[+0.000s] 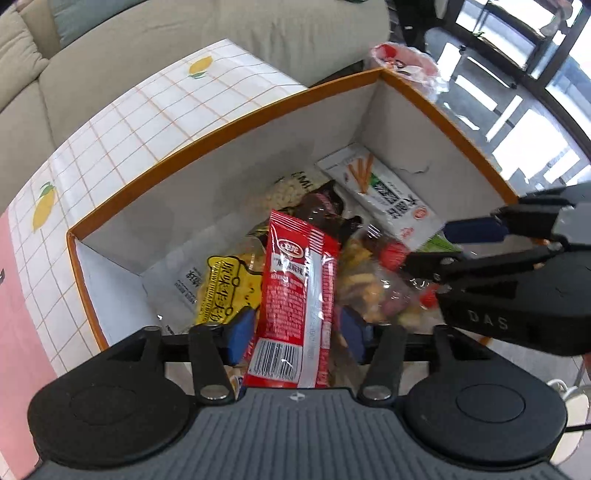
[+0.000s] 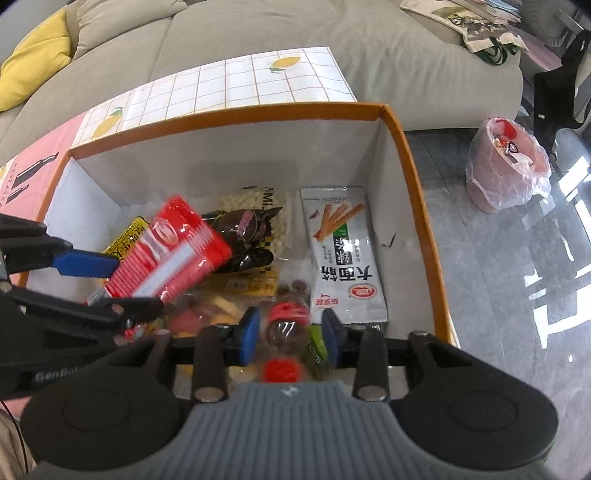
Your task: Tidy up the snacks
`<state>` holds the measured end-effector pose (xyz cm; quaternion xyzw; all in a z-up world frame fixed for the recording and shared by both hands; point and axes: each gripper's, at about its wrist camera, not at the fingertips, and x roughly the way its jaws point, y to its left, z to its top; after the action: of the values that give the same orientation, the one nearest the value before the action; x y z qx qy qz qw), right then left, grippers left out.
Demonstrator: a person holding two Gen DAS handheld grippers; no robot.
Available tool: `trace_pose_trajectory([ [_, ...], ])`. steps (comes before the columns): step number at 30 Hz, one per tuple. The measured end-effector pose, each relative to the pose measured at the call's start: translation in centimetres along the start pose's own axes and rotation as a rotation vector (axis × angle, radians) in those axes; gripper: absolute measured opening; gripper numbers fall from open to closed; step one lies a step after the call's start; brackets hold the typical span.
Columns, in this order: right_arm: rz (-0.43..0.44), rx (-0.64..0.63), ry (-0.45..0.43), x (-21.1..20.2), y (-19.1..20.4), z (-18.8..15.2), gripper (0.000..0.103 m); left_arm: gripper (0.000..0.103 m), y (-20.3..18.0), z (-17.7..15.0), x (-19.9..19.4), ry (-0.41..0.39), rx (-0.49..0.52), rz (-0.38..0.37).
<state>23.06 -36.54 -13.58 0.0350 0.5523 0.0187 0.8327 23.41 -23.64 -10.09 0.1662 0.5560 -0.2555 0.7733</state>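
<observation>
An orange-rimmed cardboard box holds several snack packs. My left gripper is over the box with a red snack packet between its blue pads; the jaws stand wide, and the packet also shows in the right wrist view. My right gripper is open over the box's near side, above a small bottle with a red cap; it also shows in the left wrist view. A white breadstick pack, a dark packet and a yellow pack lie inside.
The box stands on a lemon-print tablecloth. A grey sofa runs behind. A pink bin with a plastic liner stands on the floor at the right.
</observation>
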Motion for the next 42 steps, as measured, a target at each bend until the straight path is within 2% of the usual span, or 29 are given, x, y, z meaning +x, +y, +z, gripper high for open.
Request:
trace_pose_trajectory([
  [5,-0.030,-0.007,-0.018,-1.9,0.4,0.0,0.050,0.078,-0.2,-0.1,-2.4,-0.038,0.028,0.010],
  [7,-0.033,-0.003,-0.027,-2.9,0.6,0.0,0.059,0.078,-0.1,-0.4,-3.8,-0.061,0.029,0.015],
  [13,-0.063,0.014,-0.069,-6.4,1.6,-0.4,0.063,0.078,1.1,-1.7,-8.7,-0.147,-0.011,0.046],
  [16,-0.067,0.008,-0.121,-9.0,2.8,-0.6,0.070,0.078,1.8,-3.0,-12.1,-0.220,-0.032,0.066],
  [22,-0.023,-0.030,-0.290,-15.6,6.8,-1.9,0.080,0.078,2.9,-7.1,-18.4,-0.363,-0.059,0.141],
  [26,-0.015,-0.046,-0.401,-19.1,9.9,-3.9,0.080,0.078,3.5,-10.7,-21.5,-0.445,-0.088,0.183],
  [28,-0.014,-0.055,-0.459,-20.6,11.3,-5.1,0.084,0.078,3.8,-12.2,-22.6,-0.482,-0.107,0.217],
  [33,-0.006,-0.018,-0.577,-22.6,14.0,-8.8,0.088,0.078,4.6,-16.1,-25.0,-0.579,-0.172,0.294],
  [38,-0.032,0.025,-0.601,-22.5,15.9,-12.2,0.090,0.079,4.5,-19.2,-25.2,-0.642,-0.209,0.352],
  [42,-0.068,0.043,-0.602,-22.0,17.2,-14.5,0.090,0.080,4.6,-21.4,-24.3,-0.649,-0.224,0.330],
])
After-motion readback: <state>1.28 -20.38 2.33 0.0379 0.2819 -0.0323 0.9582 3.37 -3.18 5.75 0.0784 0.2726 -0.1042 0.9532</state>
